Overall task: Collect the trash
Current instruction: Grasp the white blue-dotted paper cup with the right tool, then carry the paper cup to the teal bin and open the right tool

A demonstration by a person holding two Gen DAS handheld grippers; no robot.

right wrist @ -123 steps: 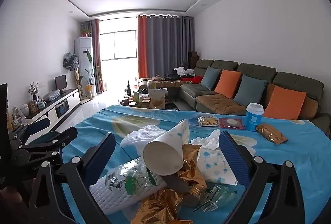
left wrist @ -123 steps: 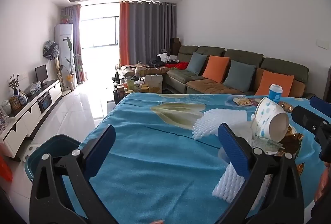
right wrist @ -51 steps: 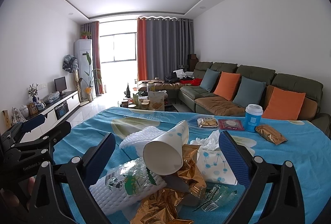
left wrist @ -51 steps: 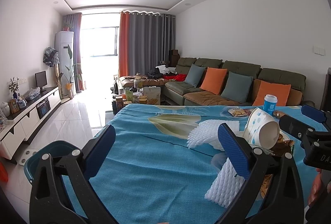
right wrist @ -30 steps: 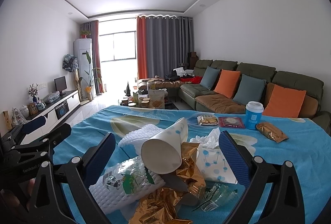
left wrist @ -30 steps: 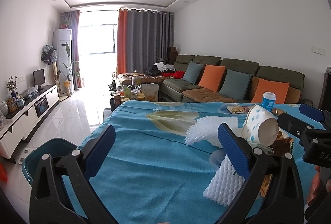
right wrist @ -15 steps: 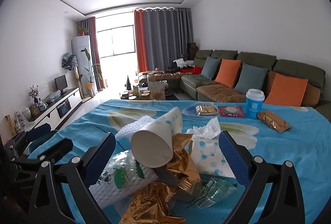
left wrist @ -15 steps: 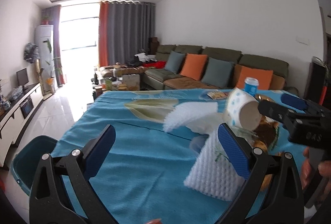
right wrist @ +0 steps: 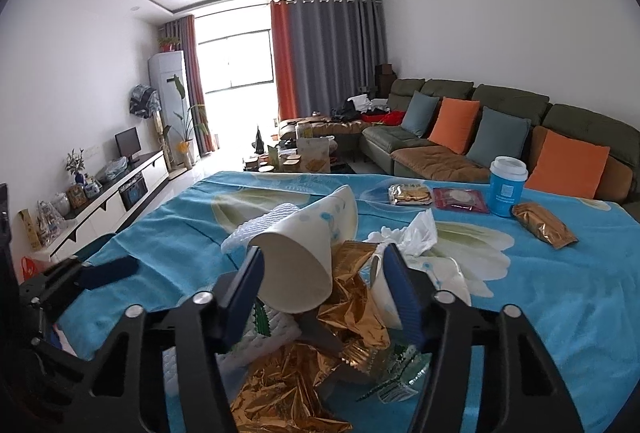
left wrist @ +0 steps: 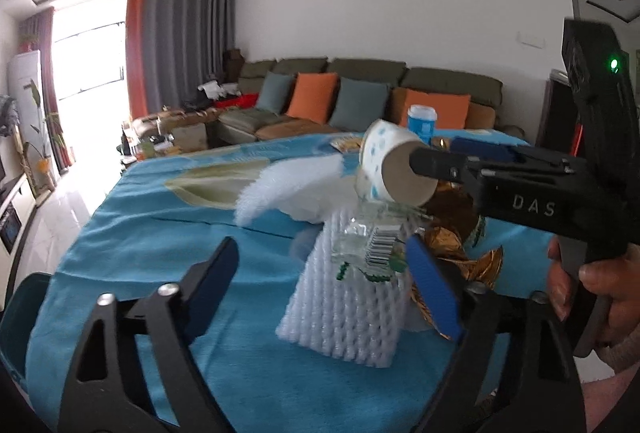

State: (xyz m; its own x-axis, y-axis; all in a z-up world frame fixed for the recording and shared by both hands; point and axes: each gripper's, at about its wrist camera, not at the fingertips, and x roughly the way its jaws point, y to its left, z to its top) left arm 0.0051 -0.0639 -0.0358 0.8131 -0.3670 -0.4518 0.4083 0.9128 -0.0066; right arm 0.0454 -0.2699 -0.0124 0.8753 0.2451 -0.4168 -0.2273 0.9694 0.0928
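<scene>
I am closing my right gripper (right wrist: 324, 289) around the tipped white paper cup with blue dots (right wrist: 304, 257) atop the litter heap on the blue tablecloth (right wrist: 560, 297); light and crushable, it wants gentle pressure at the rim. Pads are half-open, not yet pressing. My left gripper (left wrist: 320, 285), jaws narrowing yet wide, is nearing the soft white foam net sleeve (left wrist: 348, 297), untouched.

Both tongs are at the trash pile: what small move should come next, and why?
Probably finish closing the right tongs on the paper cup. Their jaws have just been closing with the cup's open end between them, but the far pad still stands clear of it. The left tongs, also just closing, straddle the white foam net without gripping it yet.
</scene>
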